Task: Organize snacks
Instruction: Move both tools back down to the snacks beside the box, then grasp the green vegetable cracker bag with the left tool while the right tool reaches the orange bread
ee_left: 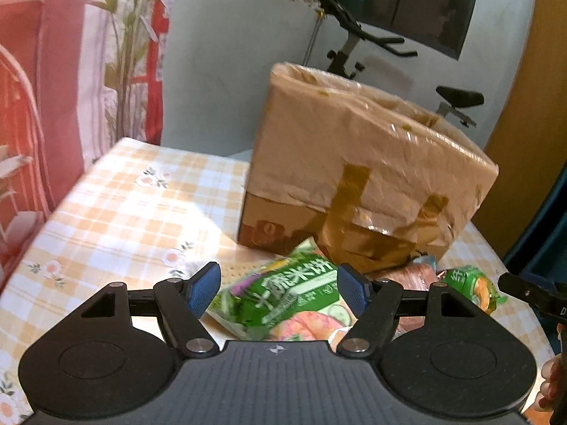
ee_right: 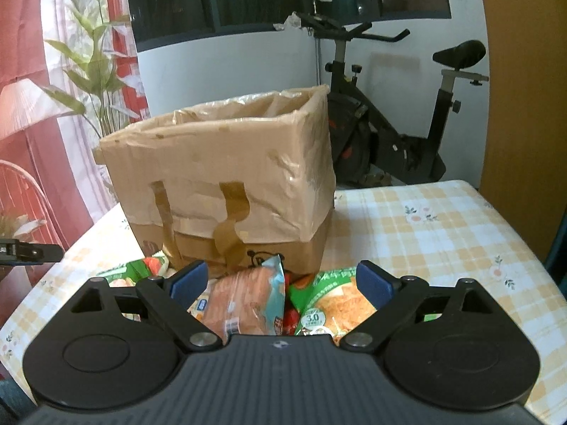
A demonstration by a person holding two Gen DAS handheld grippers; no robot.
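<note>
While both claws (ee_left: 278, 288) (ee_right: 281, 283) gape empty, they hide much of the snack packets (ee_right: 248, 301).

A: Orange-and-white check with small flowers on the counter (ee_right: 443, 219). Plain brown on the cardboard box (ee_right: 226, 163).
B: Bright green on the snack packet (ee_left: 283, 294). Brown and pale blue on the bread wrapper (ee_right: 248, 297). Blue on the fingers (ee_left: 203, 288).

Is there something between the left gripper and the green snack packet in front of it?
No. The left gripper is open, and the green snack packet lies directly ahead of it on the checked tablecloth, with nothing visible between.
</note>
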